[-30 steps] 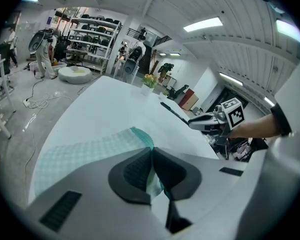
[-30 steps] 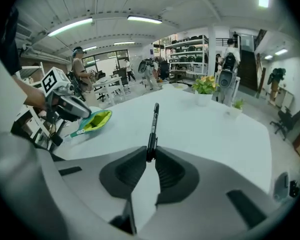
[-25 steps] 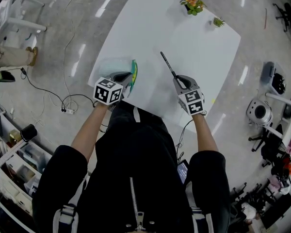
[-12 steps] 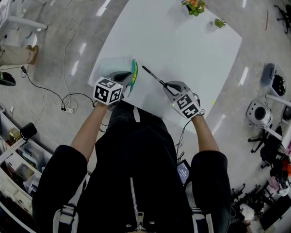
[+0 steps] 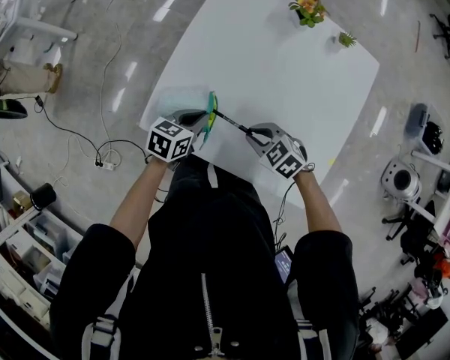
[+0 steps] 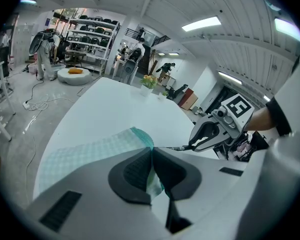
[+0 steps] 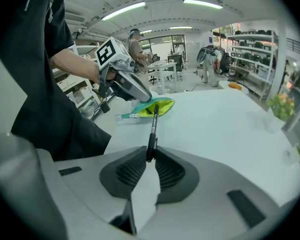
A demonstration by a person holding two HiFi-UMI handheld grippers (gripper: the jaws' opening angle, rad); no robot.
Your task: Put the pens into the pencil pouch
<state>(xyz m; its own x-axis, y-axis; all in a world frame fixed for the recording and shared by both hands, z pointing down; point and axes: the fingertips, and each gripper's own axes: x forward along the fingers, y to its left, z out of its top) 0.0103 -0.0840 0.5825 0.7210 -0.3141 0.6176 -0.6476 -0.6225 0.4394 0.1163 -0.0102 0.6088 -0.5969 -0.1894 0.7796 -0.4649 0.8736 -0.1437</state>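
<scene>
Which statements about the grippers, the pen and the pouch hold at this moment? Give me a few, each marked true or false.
1. The right gripper is shut on a black pen. True.
2. The left gripper is open and holds nothing. False: it is shut on the edge of the teal mesh pouch.
3. The pen points toward the pouch's opening. True.
4. The pouch lies at the table's far corner, beside the plants. False: it lies at the near edge, close to the person, and the plants stand at the far corner.
</scene>
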